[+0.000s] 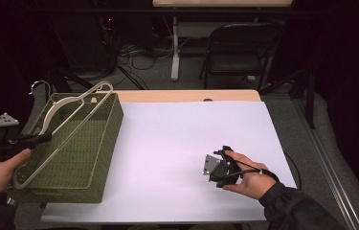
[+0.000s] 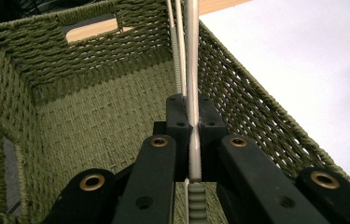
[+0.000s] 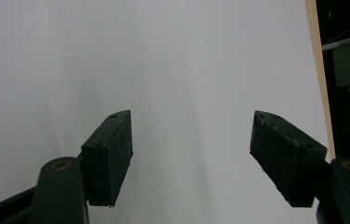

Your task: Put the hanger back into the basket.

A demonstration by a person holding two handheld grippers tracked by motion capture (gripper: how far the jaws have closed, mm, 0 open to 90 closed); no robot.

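— Looking at the left gripper [image 2: 193, 128], what sits between its fingers [image 2: 177, 121]?

— A pale clothes hanger [image 2: 192, 56]. Both pads are clamped on one thin bar of it, and the bar runs straight on beyond the tips.

— And around the fingertips?

— The green woven basket [image 2: 93, 121]. Its floor lies below the pads, its walls rise on either side, and a handle cutout is in the far wall. From above, the hanger [image 1: 64, 129] slants across the basket's [image 1: 98, 158] open top, hook past the far corner.

— The right gripper [image 3: 191, 154]?

— Fingers wide apart, nothing between them, white table cover [image 3: 163, 56] beneath. It rests well apart from the basket.
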